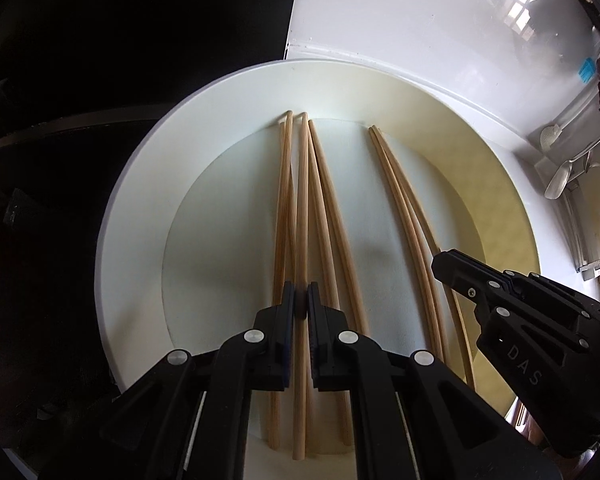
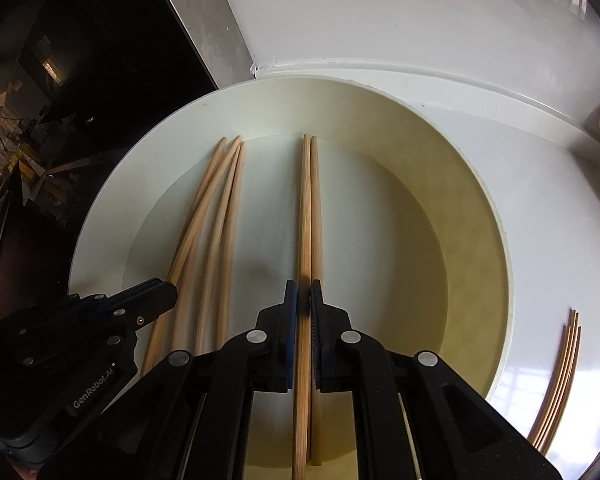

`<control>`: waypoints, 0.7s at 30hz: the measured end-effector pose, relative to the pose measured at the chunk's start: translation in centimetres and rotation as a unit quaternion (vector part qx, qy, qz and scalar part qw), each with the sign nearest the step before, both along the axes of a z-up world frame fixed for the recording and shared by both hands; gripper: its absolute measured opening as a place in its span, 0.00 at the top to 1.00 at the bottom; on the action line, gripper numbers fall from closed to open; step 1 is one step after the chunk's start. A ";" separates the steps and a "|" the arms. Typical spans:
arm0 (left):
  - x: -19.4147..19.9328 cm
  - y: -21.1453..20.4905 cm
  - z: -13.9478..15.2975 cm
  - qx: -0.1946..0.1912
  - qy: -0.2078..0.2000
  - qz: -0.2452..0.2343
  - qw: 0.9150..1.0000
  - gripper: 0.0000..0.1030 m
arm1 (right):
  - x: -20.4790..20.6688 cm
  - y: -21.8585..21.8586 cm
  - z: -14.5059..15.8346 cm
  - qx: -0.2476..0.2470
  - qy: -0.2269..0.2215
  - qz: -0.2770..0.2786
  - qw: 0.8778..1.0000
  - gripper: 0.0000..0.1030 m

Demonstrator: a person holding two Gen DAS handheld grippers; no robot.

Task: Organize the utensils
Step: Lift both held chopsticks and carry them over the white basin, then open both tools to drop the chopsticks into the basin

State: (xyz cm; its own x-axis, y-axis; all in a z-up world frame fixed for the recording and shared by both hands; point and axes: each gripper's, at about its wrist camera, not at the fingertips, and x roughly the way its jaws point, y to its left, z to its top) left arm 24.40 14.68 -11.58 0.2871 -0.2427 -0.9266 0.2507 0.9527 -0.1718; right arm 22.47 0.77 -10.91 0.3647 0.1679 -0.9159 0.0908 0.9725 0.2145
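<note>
Both claws over the plate [image 1: 140, 184], each clamped on one chopstick: left claw [image 1: 301, 300] on a stick in the left group, right claw [image 2: 303, 300] on one of the middle pair [image 2: 310, 208]. Sticks run along the fingers, tips at the far rim.

The right gripper [image 2: 303, 300] points steeply down, its fingers [image 2: 290, 304] clamped on one chopstick [image 2: 302, 220] that lies over a cream tray [image 2: 496, 280]. A second stick [image 2: 316, 216] lies just beside it. A loose group [image 2: 216, 216] lies to the left, where the left gripper [image 2: 156, 294] reaches in. More sticks [image 2: 560, 380] lie on the white worktop [image 2: 548, 208], right of the tray.
</note>
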 end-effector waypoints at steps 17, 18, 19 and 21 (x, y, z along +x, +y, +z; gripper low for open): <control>-0.6 1.1 1.4 0.006 -0.028 0.025 0.999 0.41 | -0.8 -0.6 1.4 -0.010 -0.022 -0.008 1.000 0.76; -0.7 1.2 1.7 0.005 -0.034 0.028 0.999 0.39 | -0.9 -0.7 1.6 -0.010 -0.025 -0.010 1.000 0.76; -0.8 1.2 1.9 0.005 -0.037 0.029 0.999 0.37 | -1.0 -0.8 1.8 -0.010 -0.028 -0.011 1.000 0.75; -0.9 0.9 2.3 0.003 -0.041 0.032 0.999 0.34 | -1.4 -0.8 2.4 -0.010 -0.034 -0.013 0.999 0.70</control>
